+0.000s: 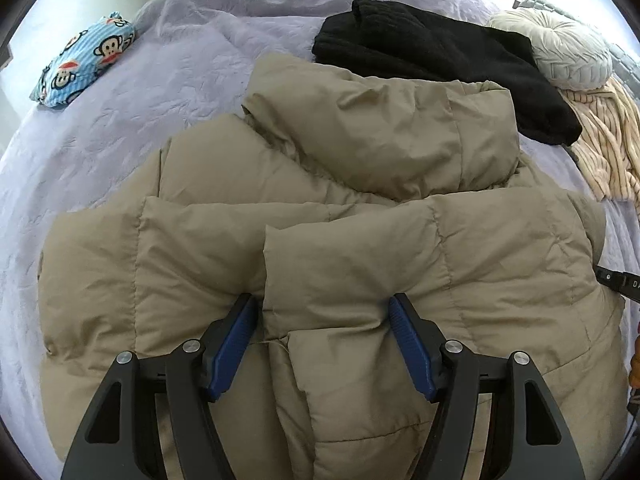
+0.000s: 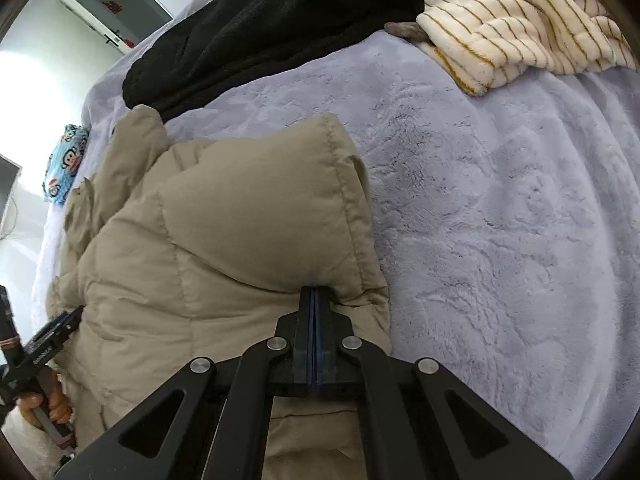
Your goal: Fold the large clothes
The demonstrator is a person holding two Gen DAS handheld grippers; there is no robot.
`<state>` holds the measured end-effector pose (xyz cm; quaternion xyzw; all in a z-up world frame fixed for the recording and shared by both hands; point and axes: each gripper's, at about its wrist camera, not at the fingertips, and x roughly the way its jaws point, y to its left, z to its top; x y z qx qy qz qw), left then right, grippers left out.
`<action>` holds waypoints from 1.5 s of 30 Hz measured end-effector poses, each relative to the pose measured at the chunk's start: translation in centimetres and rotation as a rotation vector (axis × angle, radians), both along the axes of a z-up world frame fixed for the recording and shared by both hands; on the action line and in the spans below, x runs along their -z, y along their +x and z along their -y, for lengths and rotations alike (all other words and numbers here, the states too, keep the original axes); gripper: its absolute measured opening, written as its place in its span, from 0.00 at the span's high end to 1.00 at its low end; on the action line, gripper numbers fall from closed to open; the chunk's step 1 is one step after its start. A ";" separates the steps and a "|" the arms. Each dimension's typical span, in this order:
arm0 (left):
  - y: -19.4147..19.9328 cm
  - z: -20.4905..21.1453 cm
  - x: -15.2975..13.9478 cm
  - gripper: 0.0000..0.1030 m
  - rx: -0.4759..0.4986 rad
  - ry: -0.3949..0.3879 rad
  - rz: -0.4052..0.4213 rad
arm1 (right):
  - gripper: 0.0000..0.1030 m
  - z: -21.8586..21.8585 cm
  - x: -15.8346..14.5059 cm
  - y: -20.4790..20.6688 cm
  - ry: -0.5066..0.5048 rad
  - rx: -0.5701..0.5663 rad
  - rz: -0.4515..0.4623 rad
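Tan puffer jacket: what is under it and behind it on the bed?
The tan puffer jacket lies on a lilac plush bedspread. Behind it lies a black knit garment, its near edge hidden by the jacket's hood. Anything else beneath is covered.

bedspread: lilac, plush
far left edge: blue monkey-print bundle
far right: round cream cushion

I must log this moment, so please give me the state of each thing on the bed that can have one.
Jacket: partly folded, flat on the bed.
Left gripper: open over the jacket, holding nothing.
Right gripper: shut on the jacket's edge.
Black garment: bunched, unfolded.
Striped blanket: crumpled.
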<state>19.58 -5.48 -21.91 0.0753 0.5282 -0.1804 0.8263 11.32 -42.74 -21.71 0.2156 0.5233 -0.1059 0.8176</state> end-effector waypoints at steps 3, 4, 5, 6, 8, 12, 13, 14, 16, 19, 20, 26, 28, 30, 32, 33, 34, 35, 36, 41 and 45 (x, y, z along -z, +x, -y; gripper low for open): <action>-0.2 -0.1 -1.0 0.32 -0.030 0.018 -0.004 | 1.00 -0.3 -0.9 -0.1 -0.047 -0.013 -0.026; -0.5 -0.5 -1.6 0.32 -0.043 0.030 0.001 | 1.00 -0.5 -1.3 -0.2 -0.059 -0.017 -0.036; -0.6 -0.8 -2.1 0.32 -0.053 0.038 0.004 | 0.98 -0.6 -1.6 -0.2 -0.066 -0.017 -0.039; -0.7 -1.0 -2.3 0.32 -0.060 0.044 0.007 | 0.97 -0.6 -2.0 -0.6 -0.069 -0.011 -0.041; -1.3 -1.7 -3.2 0.32 -0.074 0.056 0.008 | 0.97 -0.6 -2.8 -1.6 -0.060 0.006 -0.042; -2.5 -2.6 -4.1 0.32 -0.096 0.086 0.005 | 0.93 -1.1 -4.0 -3.4 -0.037 0.028 -0.047; -2.6 -2.7 -4.2 0.32 -0.093 0.089 -0.002 | 0.90 -1.2 -4.3 -3.8 -0.031 0.030 -0.046; -2.9 -2.9 -4.3 0.32 -0.097 0.087 -0.008 | 0.79 -1.4 -4.6 -4.2 -0.021 0.034 -0.044; -3.4 -3.2 -4.5 0.30 -0.108 0.080 -0.007 | 0.54 -1.7 -5.0 -4.8 -0.014 0.042 -0.041; -4.4 -3.7 -4.9 0.00 -0.139 0.078 0.011 | 0.48 -2.3 -5.5 -5.6 -0.010 0.044 -0.046; -4.7 -3.8 -5.1 0.00 -0.143 0.078 0.016 | 0.48 -2.3 -5.6 -5.9 -0.004 0.047 -0.050; -5.9 -3.5 -5.4 0.00 -0.142 0.087 -0.013 | 0.37 -2.9 -5.8 -7.1 0.000 0.046 -0.066; -6.4 -3.3 -5.6 0.00 -0.140 0.097 -0.015 | 0.30 -3.3 -5.9 -7.4 -0.005 0.028 -0.068; -6.9 -3.1 -5.7 0.00 -0.136 0.103 -0.020 | 0.18 -4.0 -6.2 -7.9 -0.026 0.003 -0.069; -7.6 -2.9 -5.9 0.00 -0.133 0.106 -0.030 | 0.16 -4.7 -6.5 -8.4 -0.039 -0.026 -0.066; -7.8 -2.8 -5.9 0.00 -0.133 0.109 -0.031 | 0.16 -5.0 -6.6 -8.6 -0.041 -0.036 -0.060; -8.2 -2.7 -6.0 0.00 -0.136 0.115 -0.031 | 0.16 -5.2 -6.8 -9.0 -0.039 -0.045 -0.046; -8.6 -2.5 -6.0 0.00 -0.138 0.122 -0.031 | 0.14 -5.4 -6.9 -9.3 -0.034 -0.055 -0.033; -8.9 -2.4 -6.0 0.00 -0.139 0.126 -0.035 | 0.11 -5.5 -7.1 -9.5 -0.032 -0.064 -0.025; -11.0 -1.8 -6.0 0.00 -0.151 0.145 -0.041 | 0.00 -5.3 -7.1 -10.8 0.014 -0.055 0.005; -13.0 -2.1 -5.8 0.00 -0.186 0.157 -0.055 | 0.00 -4.7 -6.4 -11.7 0.080 -0.042 -0.016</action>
